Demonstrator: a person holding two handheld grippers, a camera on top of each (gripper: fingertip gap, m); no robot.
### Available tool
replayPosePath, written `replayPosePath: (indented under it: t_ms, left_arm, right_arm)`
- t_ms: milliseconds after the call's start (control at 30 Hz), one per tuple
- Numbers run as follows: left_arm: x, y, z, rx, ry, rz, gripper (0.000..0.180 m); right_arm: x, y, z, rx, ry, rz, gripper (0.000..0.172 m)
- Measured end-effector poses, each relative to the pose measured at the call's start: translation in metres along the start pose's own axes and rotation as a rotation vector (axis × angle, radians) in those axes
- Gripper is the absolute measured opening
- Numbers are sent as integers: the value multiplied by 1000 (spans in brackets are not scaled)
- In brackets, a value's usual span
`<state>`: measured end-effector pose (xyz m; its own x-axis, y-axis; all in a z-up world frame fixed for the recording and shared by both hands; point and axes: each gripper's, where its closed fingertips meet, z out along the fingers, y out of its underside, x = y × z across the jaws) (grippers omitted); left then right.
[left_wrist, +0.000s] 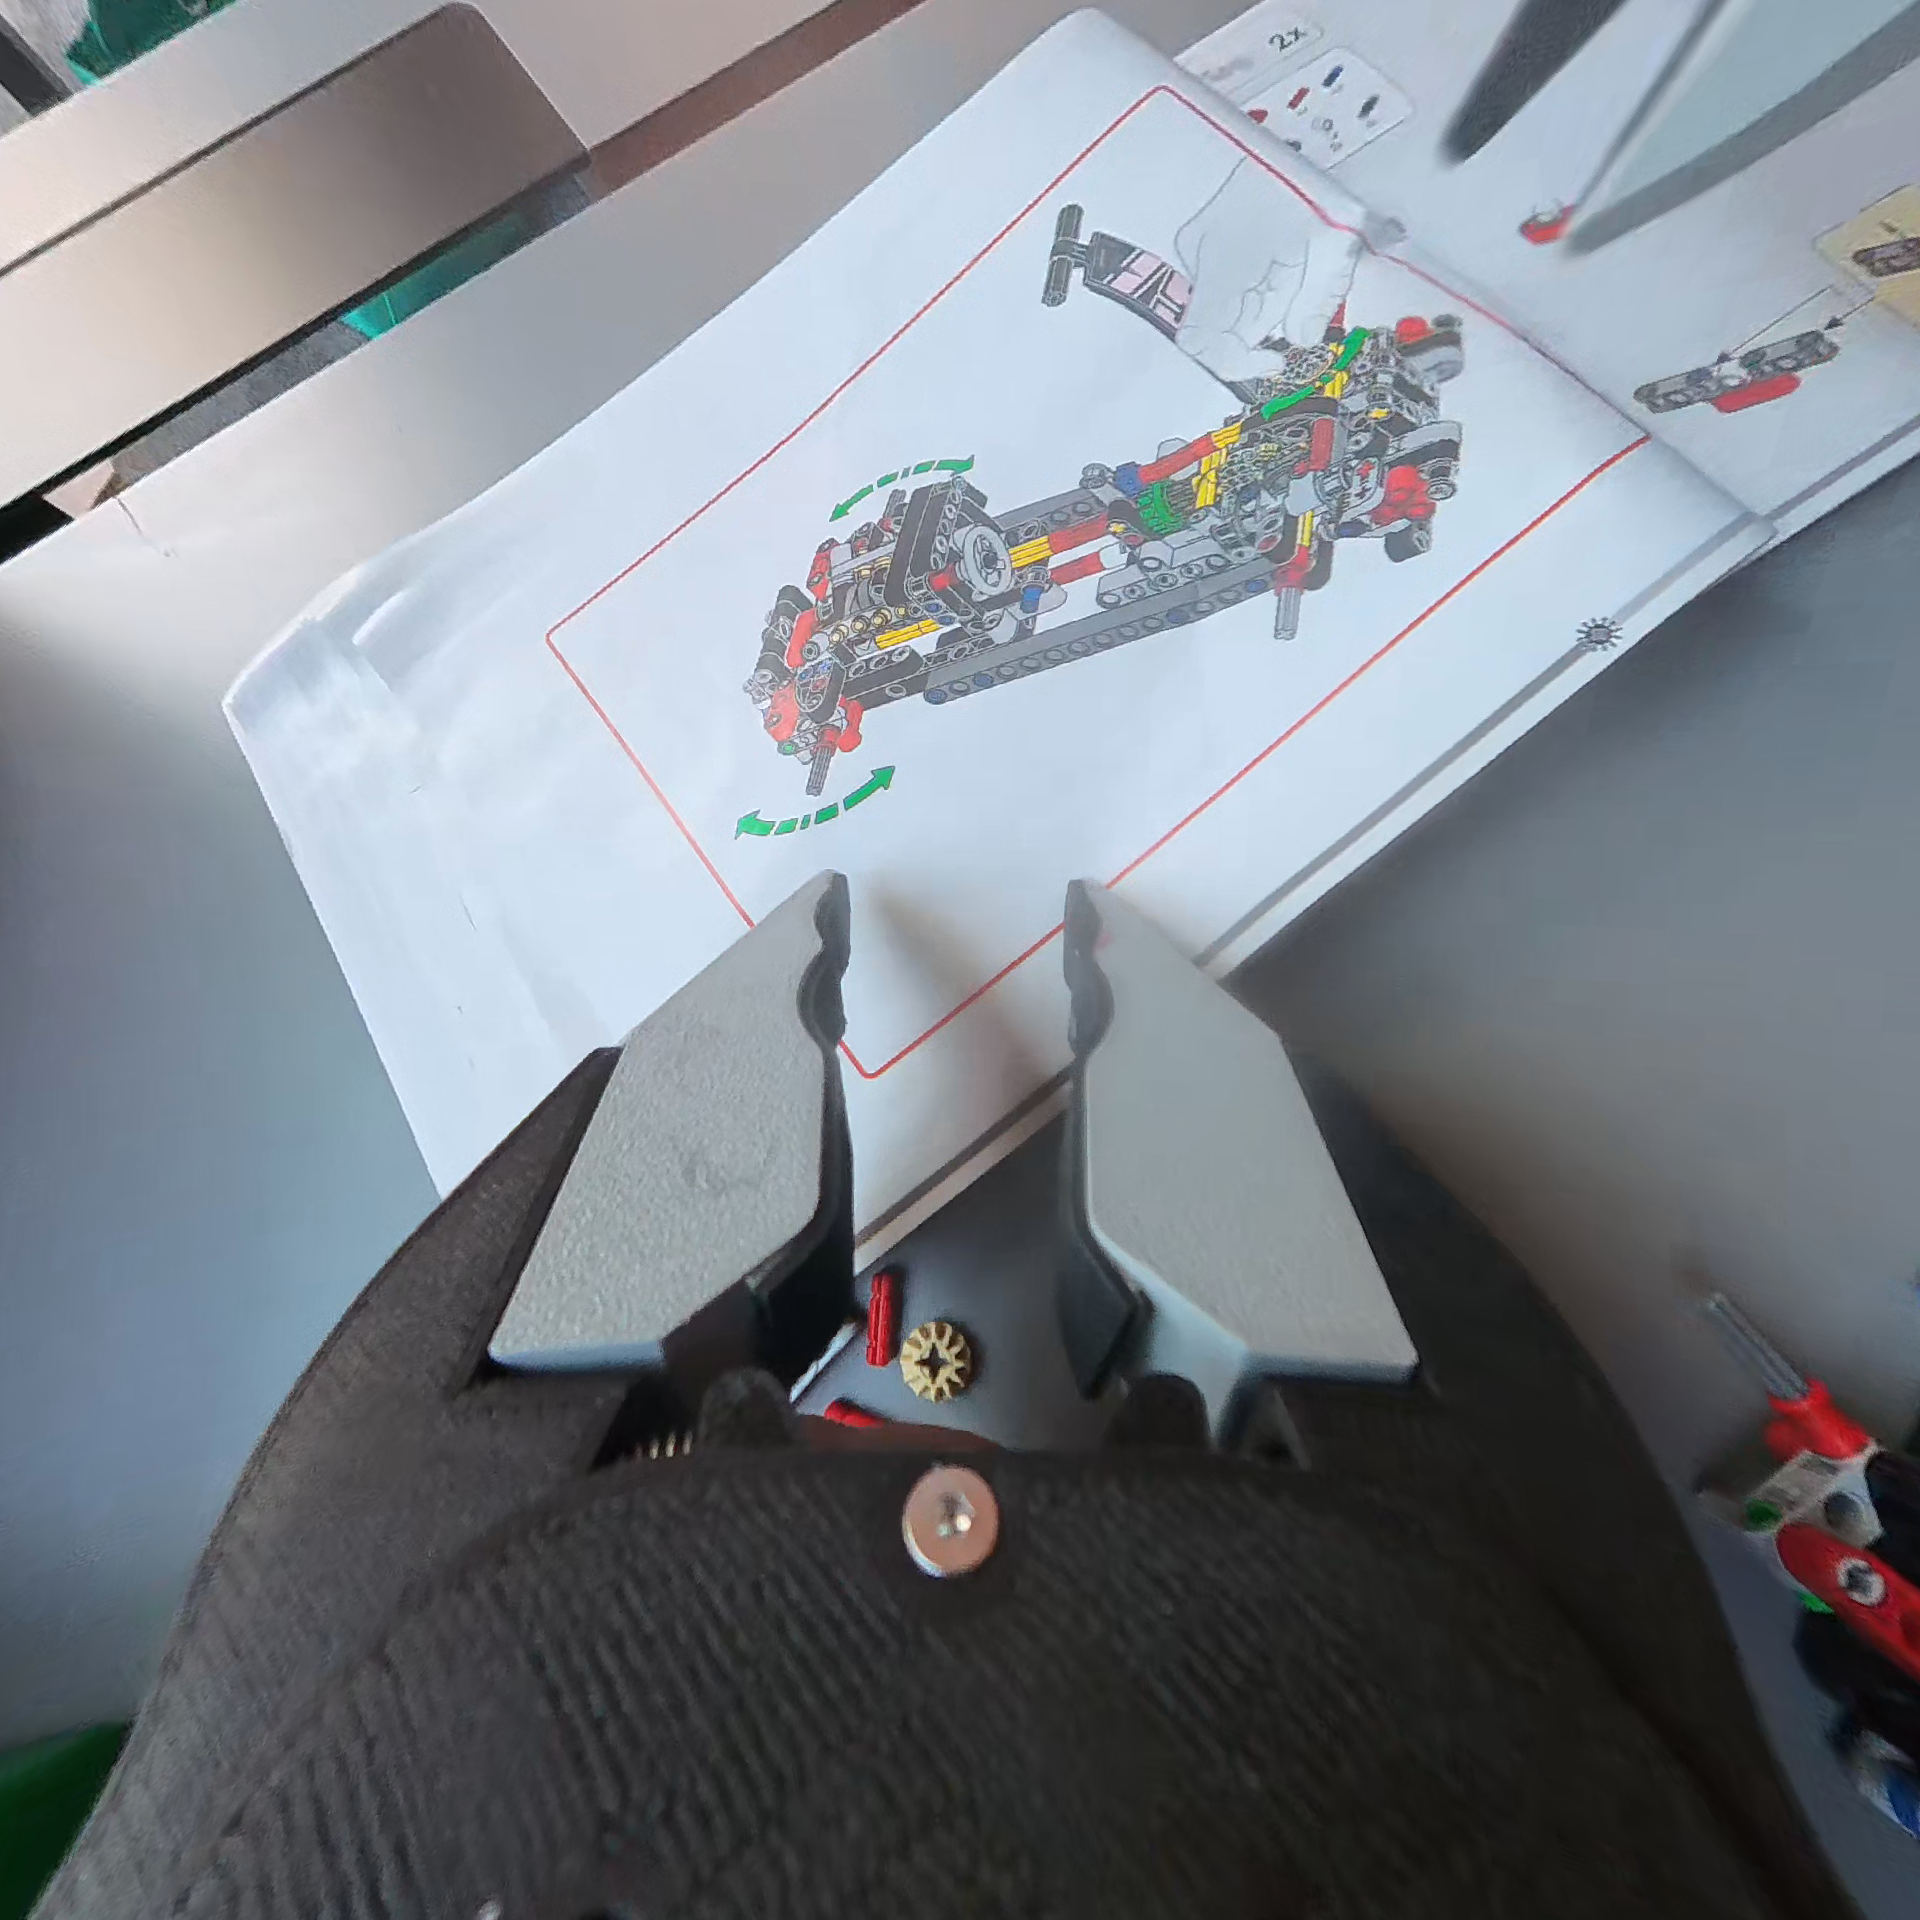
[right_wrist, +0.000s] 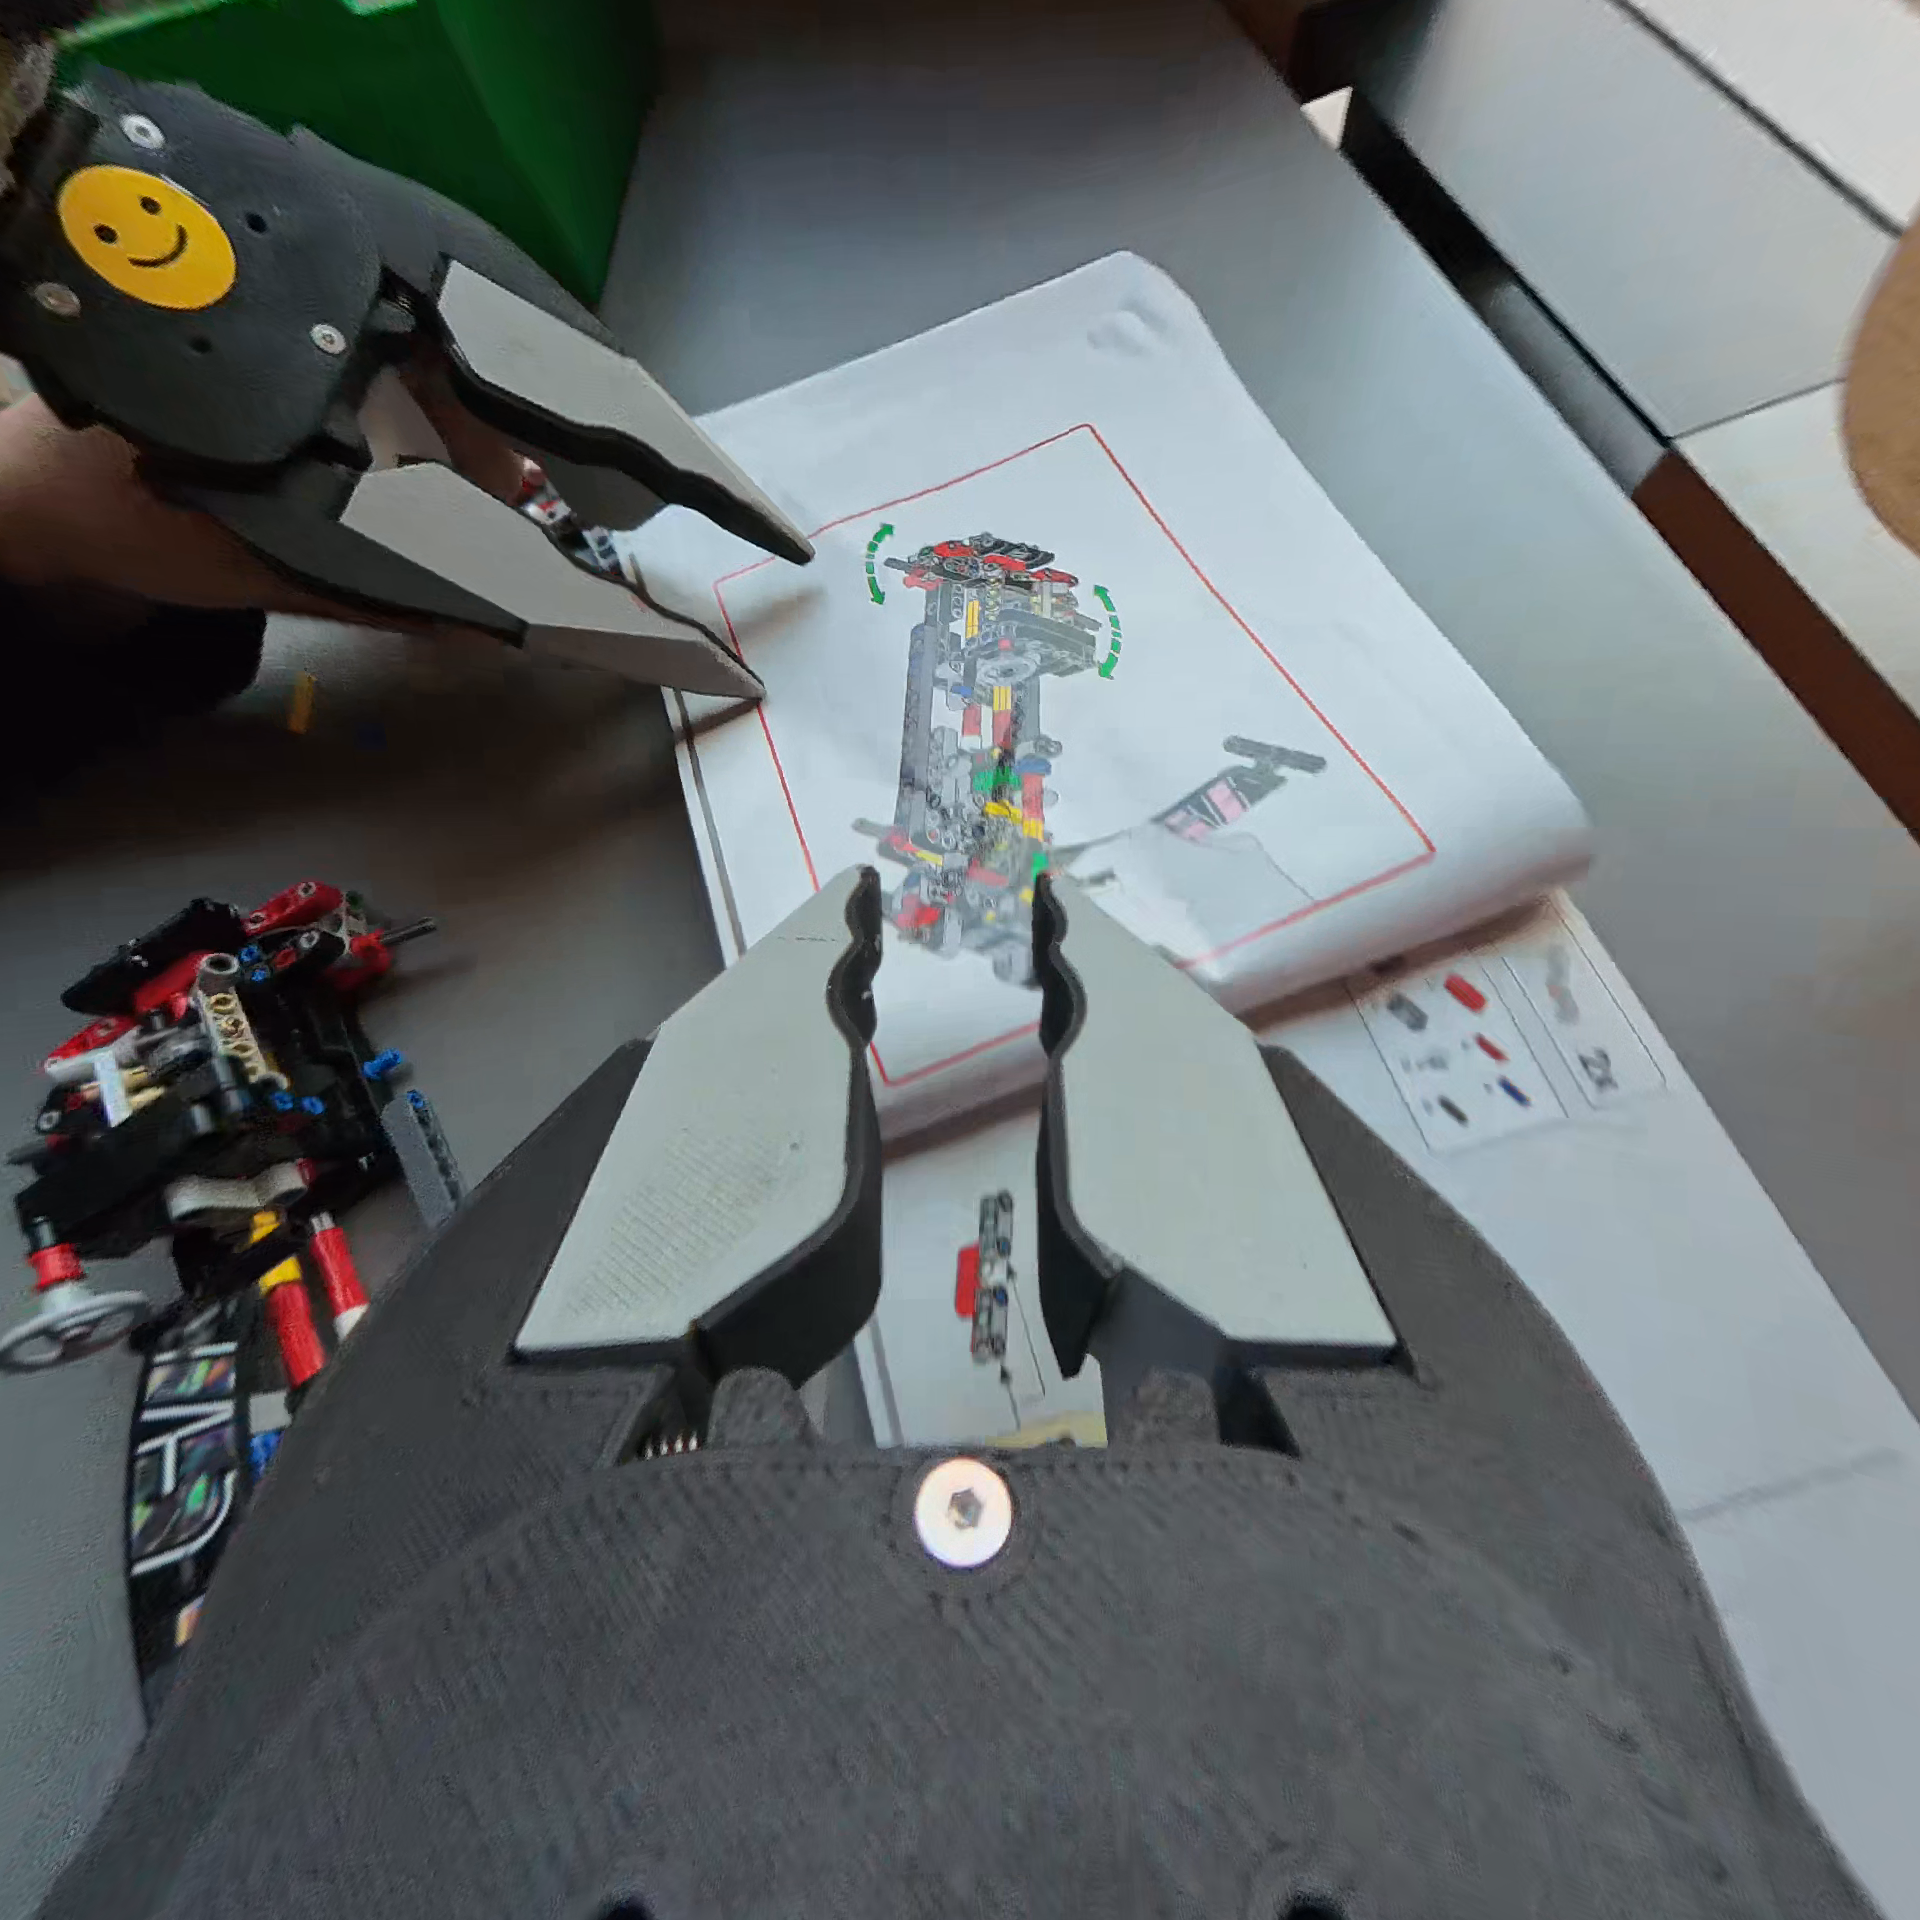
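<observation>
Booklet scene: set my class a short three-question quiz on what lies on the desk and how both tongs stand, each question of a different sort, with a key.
1. True or false: the left tongs grip a page of the booklet.
2. Which lies on the desk behind the left tongs' tips, beside a red pin? A) a tan gear B) a blue wheel C) a coin
3. Fill in: in the right wrist view, the part-built model lies to the ___ of the right tongs.

Key: 1 false, both tongs stand open over the page with nothing between them. 2 A. 3 left.
</observation>
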<state>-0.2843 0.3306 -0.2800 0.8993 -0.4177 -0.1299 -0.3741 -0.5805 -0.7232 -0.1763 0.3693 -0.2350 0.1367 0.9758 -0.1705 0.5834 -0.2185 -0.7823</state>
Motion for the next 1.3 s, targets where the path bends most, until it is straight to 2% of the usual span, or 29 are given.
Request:
replayPosePath:
  t_ms: [200, 367, 467, 567, 667, 767, 1033, 1167, 1300]
  left_arm:
    - [0, -8, -6, 38, -18, 18, 40]
    - [-11, -17, -12, 127, -45, -24, 43]
    - [-23, -24, -20, 182, -91, -78, 43]
    - [-30, -40, -34, 271, -105, -158, 43]
    - [-26, -57, -43, 349, -82, -232, 43]
    - [-16, -65, -46, 370, -65, -228, 43]
    - [-14, -48, -41, 296, -122, -90, 43]
    - [-21, -45, -43, 291, -126, -120, 43]
    - [-34, -45, -50, 318, -163, -162, 44]
  right_arm:
    - [8, 39, -70, 201, 122, 75, 30]
    - [15, 54, -97, 359, 233, 85, 38]
    - [17, 61, -104, 419, 292, 64, 41]
    - [18, 62, -103, 400, 320, 31, 44]
    - [18, 65, -96, 361, 313, 20, 46]
    - [20, 65, -93, 346, 306, 21, 47]
    - [23, 64, -94, 360, 295, 58, 50]
    - [25, 62, -97, 375, 328, 44, 51]
    - [28, 45, -124, 496, 463, -31, 50]
